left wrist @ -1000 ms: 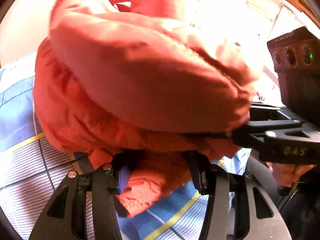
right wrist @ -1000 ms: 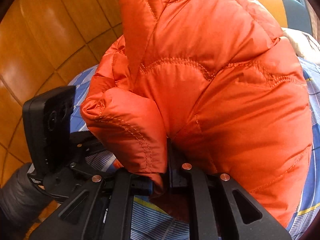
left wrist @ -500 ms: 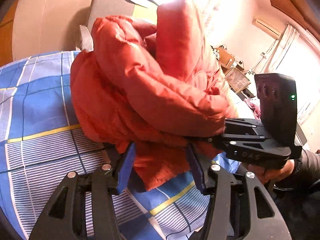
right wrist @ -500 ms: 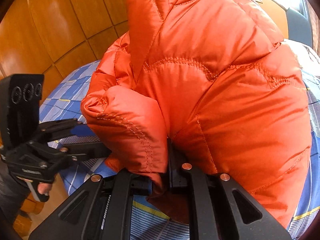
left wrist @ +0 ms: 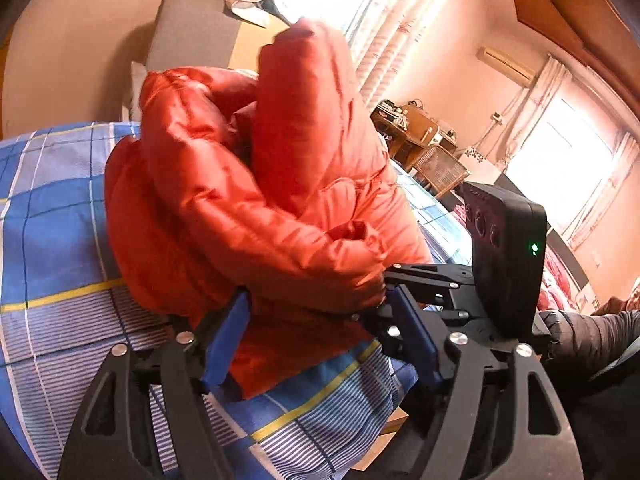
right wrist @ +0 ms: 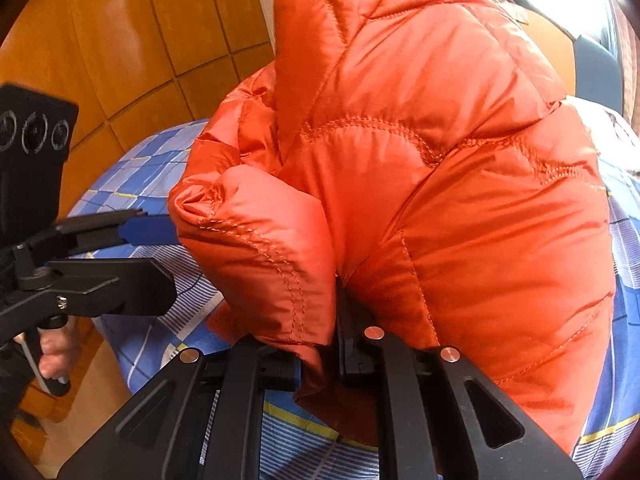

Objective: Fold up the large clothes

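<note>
Nearest the left wrist camera, the left tool straddles the lower hem of the orange puffer jacket. Its blue pads stand off the cloth on both sides and its jaws are opening, so the hem lies between them but is not pinched; I judge this a release after a fold has been laid. The jacket is the landmark: it sits bunched in a tall heap on the bed, near the bed's corner, on a blue checked sheet with yellow lines.

Just to the right of the jacket in that view, the right tool bites into a thick fold at the heap's near edge. From its own camera the right tool has its jaws close together with orange fabric wedged between them, though they are easing apart slightly. It likely holds that fold to keep the padded layers from springing open while the other side lets go. The left tool shows to the left of the jacket there, gaping, with a hand on its handle.

Beyond the jacket lie a grey headboard and bright curtained windows.

Compared with a second ago, the left tool has pulled back and up from the jacket, which looks smaller now, and its pads, then tight on the hem, are clear of it. The right tool's grip looks unchanged.
</note>
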A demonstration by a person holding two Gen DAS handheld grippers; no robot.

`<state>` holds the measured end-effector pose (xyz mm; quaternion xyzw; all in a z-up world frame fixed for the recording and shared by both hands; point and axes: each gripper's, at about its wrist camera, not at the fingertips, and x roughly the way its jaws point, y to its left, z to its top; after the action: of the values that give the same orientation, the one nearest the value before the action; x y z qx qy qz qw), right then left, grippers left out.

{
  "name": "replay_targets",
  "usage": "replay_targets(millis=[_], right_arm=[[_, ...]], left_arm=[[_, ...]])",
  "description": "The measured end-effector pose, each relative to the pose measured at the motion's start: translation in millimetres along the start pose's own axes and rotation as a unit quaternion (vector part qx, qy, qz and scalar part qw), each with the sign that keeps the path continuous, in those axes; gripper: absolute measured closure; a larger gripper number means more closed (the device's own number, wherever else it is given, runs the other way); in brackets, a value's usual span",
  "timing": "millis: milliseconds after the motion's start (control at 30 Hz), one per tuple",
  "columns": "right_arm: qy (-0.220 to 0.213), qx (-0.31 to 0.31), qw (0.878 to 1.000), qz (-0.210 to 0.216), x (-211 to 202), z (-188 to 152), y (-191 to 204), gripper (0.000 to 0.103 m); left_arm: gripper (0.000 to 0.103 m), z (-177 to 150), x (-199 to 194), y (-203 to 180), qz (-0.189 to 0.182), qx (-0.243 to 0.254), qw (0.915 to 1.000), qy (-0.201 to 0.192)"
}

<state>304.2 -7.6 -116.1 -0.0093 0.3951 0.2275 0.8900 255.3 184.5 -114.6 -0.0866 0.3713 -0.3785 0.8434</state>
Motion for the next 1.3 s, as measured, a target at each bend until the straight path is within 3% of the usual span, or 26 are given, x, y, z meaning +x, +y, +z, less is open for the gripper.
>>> replay_targets(millis=[167, 233, 367, 467, 567, 633, 733, 833, 967, 1000, 1100, 1300], right_arm=[[-0.006, -0.041, 0.999, -0.006, 0.5, -8.1, 23.7, 0.072], [-0.005, -0.050, 0.999, -0.002, 3.1, -10.7, 33.2, 0.061], [-0.006, -0.065, 0.998, 0.000, 7.5, -14.1, 46.0, 0.051], [-0.005, -0.075, 0.997, 0.006, 7.3, -18.1, 52.2, 0.051], [-0.002, -0.073, 0.997, 0.012, 6.3, -20.4, 53.0, 0.051], [-0.001, -0.072, 0.997, 0.016, 4.9, -21.5, 51.2, 0.051], [0.009, -0.057, 0.997, 0.052, -3.2, -20.9, 43.6, 0.051], [0.014, -0.019, 0.996, 0.082, -25.0, -19.3, 26.2, 0.051], [-0.012, 0.036, 0.998, 0.058, -49.6, -14.6, -4.9, 0.052], [-0.014, 0.044, 0.998, 0.049, -49.4, -11.4, -11.5, 0.064], [-0.017, 0.079, 0.996, 0.029, -47.4, -4.3, -28.4, 0.079], [-0.016, 0.082, 0.996, 0.010, -48.9, 14.6, -17.6, 0.079]], left_arm=[[0.025, 9.2, 13.0, 3.5, -0.001, 0.000, 0.9999, 0.016], [0.022, 10.9, 17.3, 7.1, -0.001, 0.000, 0.9998, 0.020], [0.019, 14.3, 21.8, 5.5, 0.008, 0.003, 0.9994, 0.033], [0.026, 21.3, 32.9, 12.1, 0.036, -0.005, 0.9983, 0.047], [0.048, 25.3, 42.2, 16.9, 0.046, -0.008, 0.9976, 0.052], [0.069, 24.5, 42.9, 17.8, 0.050, -0.001, 0.9976, 0.047], [0.081, 17.9, 41.6, 28.0, 0.050, -0.008, 0.9978, 0.044], [0.084, 11.2, 42.5, 31.8, 0.054, -0.010, 0.9977, 0.041], [0.084, 7.9, 44.3, 36.8, 0.049, -0.015, 0.9980, 0.036], [0.084, 5.9, 44.7, 39.0, 0.046, -0.019, 0.9982, 0.035], [0.084, -1.2, 44.0, 48.8, 0.037, -0.034, 0.9983, 0.031], [0.084, -3.3, 45.5, 54.7, 0.033, -0.036, 0.9983, 0.031]])
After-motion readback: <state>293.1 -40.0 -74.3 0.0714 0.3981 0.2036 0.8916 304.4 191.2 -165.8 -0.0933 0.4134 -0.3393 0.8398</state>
